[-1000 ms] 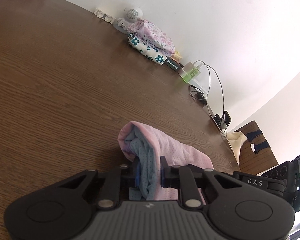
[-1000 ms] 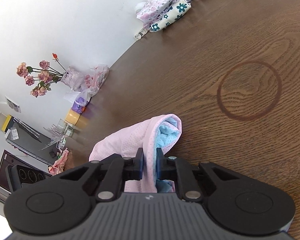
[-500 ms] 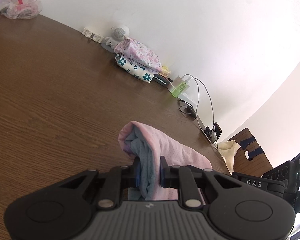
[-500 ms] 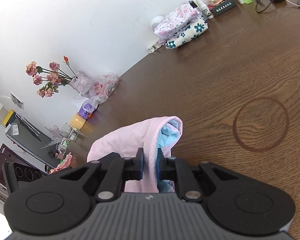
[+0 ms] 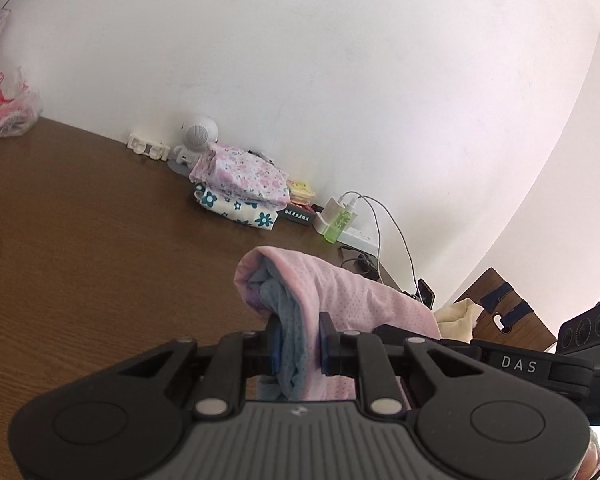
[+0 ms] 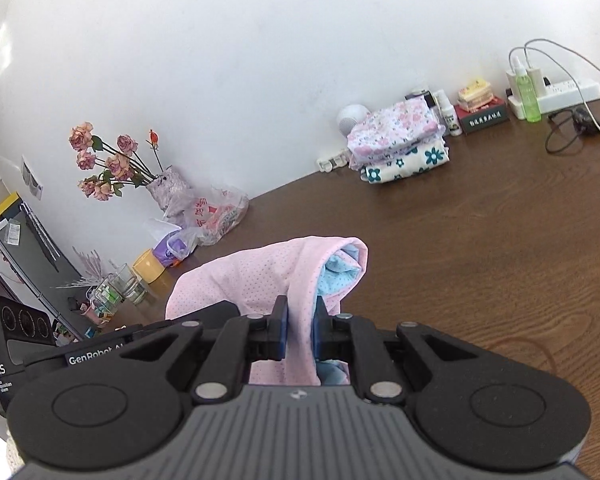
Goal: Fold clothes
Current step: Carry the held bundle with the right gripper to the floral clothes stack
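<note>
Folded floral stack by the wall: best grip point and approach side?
Take the folded floral stack by its open table-facing edge, coming low from the table side, jaws above and below both pieces. The wall and clutter close off the back.
</note>
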`<state>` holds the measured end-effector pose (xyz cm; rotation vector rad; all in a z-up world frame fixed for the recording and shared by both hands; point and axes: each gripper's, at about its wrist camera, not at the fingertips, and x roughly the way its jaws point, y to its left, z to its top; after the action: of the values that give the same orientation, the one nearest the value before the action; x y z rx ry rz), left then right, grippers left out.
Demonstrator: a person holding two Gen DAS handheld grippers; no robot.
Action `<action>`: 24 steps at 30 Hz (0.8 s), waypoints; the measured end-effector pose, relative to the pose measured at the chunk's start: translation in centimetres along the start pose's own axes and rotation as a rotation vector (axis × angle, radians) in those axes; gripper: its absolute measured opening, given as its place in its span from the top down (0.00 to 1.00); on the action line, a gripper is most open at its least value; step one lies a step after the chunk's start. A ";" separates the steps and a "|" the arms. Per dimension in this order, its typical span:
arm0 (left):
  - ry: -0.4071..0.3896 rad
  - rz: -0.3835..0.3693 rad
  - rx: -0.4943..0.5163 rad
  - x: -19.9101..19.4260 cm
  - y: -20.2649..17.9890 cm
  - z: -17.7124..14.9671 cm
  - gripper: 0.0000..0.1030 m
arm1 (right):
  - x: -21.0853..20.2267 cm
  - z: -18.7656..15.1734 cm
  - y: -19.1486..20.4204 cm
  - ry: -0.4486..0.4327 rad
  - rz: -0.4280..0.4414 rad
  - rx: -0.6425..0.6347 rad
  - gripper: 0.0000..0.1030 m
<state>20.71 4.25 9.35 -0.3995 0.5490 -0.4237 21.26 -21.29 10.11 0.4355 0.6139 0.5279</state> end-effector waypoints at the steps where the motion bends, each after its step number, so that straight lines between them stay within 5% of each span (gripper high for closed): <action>1: -0.003 0.005 0.010 0.2 -0.2 0.5 0.86 | 0.0 0.5 0.2 -0.007 -0.002 -0.007 0.90; 24: -0.023 0.128 0.150 6.2 -2.5 9.7 0.86 | 5.1 11.2 1.8 -0.031 -0.118 -0.125 0.90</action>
<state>30.32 1.58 15.56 -0.2232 0.5141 -0.3345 31.37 -19.51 17.16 0.2875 0.5695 0.4436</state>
